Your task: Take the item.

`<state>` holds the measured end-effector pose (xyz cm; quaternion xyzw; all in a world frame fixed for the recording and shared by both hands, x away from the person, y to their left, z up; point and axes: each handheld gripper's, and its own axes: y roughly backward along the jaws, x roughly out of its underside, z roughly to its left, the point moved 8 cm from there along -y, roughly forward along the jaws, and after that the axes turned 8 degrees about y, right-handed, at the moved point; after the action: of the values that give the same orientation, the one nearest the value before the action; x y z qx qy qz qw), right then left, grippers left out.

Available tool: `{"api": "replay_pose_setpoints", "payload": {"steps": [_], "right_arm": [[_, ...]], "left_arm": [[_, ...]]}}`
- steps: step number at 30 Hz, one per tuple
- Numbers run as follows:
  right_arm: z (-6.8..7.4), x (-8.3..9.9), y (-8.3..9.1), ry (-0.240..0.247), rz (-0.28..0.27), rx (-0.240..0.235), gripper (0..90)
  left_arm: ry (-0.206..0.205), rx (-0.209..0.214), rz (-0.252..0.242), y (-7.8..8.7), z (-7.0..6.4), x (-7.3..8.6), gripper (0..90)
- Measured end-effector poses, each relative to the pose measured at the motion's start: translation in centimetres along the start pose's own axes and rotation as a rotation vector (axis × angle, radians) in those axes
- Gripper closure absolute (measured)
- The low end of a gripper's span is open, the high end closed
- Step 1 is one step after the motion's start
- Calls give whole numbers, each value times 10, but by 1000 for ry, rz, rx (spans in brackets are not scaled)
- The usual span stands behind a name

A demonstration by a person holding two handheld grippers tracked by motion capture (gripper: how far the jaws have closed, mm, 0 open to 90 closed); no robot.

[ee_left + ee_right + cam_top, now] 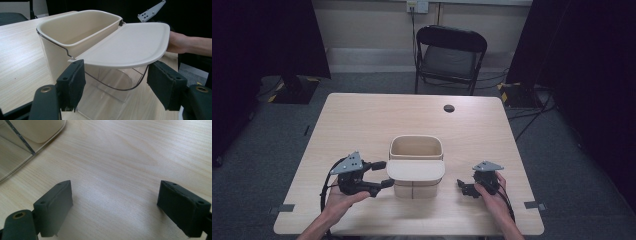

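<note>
bin lid [130, 45] edge between open left tool [116, 85] jaws

No writing, label, brand, number or sign can be read anywhere, neither on the cream bin [75, 35] ahead of the left gripper [117, 82] nor on its lid [130, 45].

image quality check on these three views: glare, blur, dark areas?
High view: sides fall to near black, wooden table evenly lit, soft overall. Left gripper view: cream bin and its flap lid sharp, left gripper pads slightly soft. Right gripper view: broad sheen on the wood between the right gripper pads.
</note>
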<state>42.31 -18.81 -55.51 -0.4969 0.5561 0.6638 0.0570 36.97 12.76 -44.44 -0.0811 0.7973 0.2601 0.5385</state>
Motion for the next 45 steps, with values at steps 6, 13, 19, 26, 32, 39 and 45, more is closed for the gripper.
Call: {"api": "replay_pose_setpoints", "payload": {"steps": [6, 13, 19, 26, 32, 39, 45], "right_arm": [[0, 0, 0, 0, 0, 0, 119], [0, 0, 0, 0, 0, 0, 120], [0, 0, 0, 0, 0, -1, 120], [0, 0, 0, 0, 0, 0, 119], [0, 0, 0, 0, 0, 0, 119], [0, 0, 0, 0, 0, 0, 119], [0, 0, 0, 0, 0, 0, 118]], "left_arm": [[-11, 4, 3, 0, -1, -2, 313], [-10, -2, 0, -2, 0, -3, 302], [-6, 0, -6, -3, 0, -5, 291], [-7, 1, -11, -3, 0, -7, 287], [1, 16, -12, -1, -1, -9, 280], [-10, 18, -18, 0, -4, -13, 277], [-8, 18, -16, 0, -4, -14, 278]]}}
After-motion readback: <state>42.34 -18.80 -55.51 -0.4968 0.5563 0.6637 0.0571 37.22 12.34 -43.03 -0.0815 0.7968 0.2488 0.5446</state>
